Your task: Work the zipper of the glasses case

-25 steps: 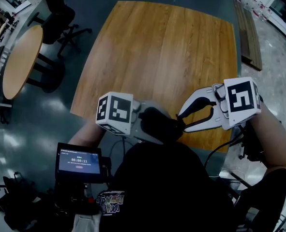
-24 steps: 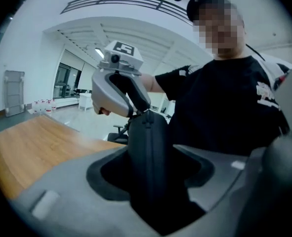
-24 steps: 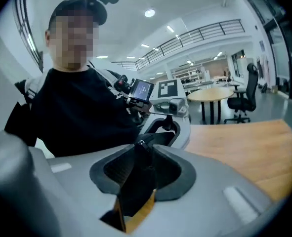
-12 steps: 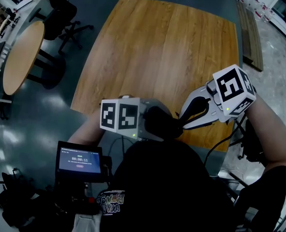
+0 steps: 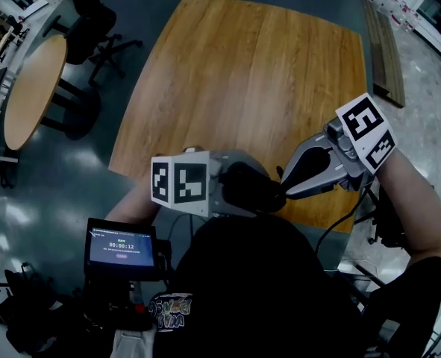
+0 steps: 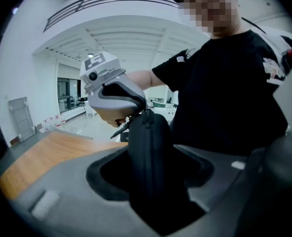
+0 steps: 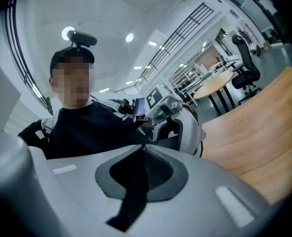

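Observation:
A black zip-up glasses case [image 6: 150, 152] stands upright between the jaws of my left gripper [image 6: 153, 158], which is shut on it. In the head view the case [image 5: 247, 188] hangs close to the person's chest, over the near edge of the wooden table [image 5: 250, 73]. My right gripper [image 5: 281, 191] comes in from the right with its tips at the case's zipper. Its jaws have just been closing and now stand shut on the zipper pull [image 6: 146, 116] at the case's top end. In the right gripper view the jaw tips [image 7: 143, 146] meet, with the left gripper [image 7: 178, 127] just behind them.
A round wooden table [image 5: 30, 92] and an office chair [image 5: 93, 21] stand at the left on the dark floor. A small lit screen [image 5: 122, 250] sits at the person's waist. A wooden bench [image 5: 384, 51] lies right of the table.
The right gripper's jaws have closed from a wide gap to shut at the case's end. Both grippers have rolled, their marker cubes turning, while staying in place.

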{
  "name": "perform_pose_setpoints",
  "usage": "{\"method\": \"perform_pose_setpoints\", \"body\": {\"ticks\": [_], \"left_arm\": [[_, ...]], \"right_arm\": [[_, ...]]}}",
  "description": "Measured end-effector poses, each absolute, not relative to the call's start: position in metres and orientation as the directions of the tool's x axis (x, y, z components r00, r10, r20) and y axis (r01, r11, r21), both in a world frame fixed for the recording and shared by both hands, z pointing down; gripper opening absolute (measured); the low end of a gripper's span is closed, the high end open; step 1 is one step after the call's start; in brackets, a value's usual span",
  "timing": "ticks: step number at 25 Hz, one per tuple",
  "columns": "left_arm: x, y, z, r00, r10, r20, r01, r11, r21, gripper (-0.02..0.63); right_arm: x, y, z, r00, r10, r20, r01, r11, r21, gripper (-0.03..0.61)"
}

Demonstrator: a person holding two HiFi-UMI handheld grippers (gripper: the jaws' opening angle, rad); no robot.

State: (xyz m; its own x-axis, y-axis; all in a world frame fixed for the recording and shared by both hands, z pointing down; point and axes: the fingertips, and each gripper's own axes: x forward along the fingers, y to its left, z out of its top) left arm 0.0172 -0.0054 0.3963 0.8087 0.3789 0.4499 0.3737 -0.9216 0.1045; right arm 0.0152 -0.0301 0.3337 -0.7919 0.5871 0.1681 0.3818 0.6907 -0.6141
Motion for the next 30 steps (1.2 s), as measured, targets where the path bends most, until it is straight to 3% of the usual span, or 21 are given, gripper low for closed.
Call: {"method": "perform_pose_setpoints", "body": {"ticks": [8, 14, 18, 24, 27, 30], "left_arm": [[0.019, -0.015, 0.41, 0.807, 0.3, 0.509, 0.333, -0.943, 0.028, 0.262], [0.017, -0.019, 0.418, 0.814, 0.317, 0.487, 0.309, -0.946, 0.1, 0.262], [0.016, -0.018, 0.41, 0.849, 0.366, 0.381, 0.296, -0.927, 0.23, 0.262], [0.012, -0.015, 0.382, 0.887, 0.446, 0.118, 0.347, -0.814, 0.465, 0.261], [0.01, -0.019, 0.371, 0.896, 0.444, 0.018, 0.368, -0.765, 0.528, 0.261], [0.009, -0.027, 0.357, 0.9, 0.42, -0.113, 0.406, -0.717, 0.567, 0.259]], "right_arm": [[0.019, -0.035, 0.345, -0.86, 0.484, 0.16, 0.286, 0.717, -0.636, 0.043], [0.016, -0.038, 0.353, -0.878, 0.425, 0.22, 0.248, 0.797, -0.551, 0.025], [0.015, -0.045, 0.346, -0.907, 0.341, 0.246, 0.217, 0.88, -0.422, 0.008], [0.006, -0.045, 0.326, -0.909, 0.178, 0.377, 0.167, 0.984, -0.062, 0.005], [0.007, -0.048, 0.33, -0.862, 0.028, 0.506, 0.14, 0.973, 0.185, 0.005], [0.007, -0.055, 0.318, -0.862, -0.097, 0.498, 0.106, 0.926, 0.364, 0.003]]}}
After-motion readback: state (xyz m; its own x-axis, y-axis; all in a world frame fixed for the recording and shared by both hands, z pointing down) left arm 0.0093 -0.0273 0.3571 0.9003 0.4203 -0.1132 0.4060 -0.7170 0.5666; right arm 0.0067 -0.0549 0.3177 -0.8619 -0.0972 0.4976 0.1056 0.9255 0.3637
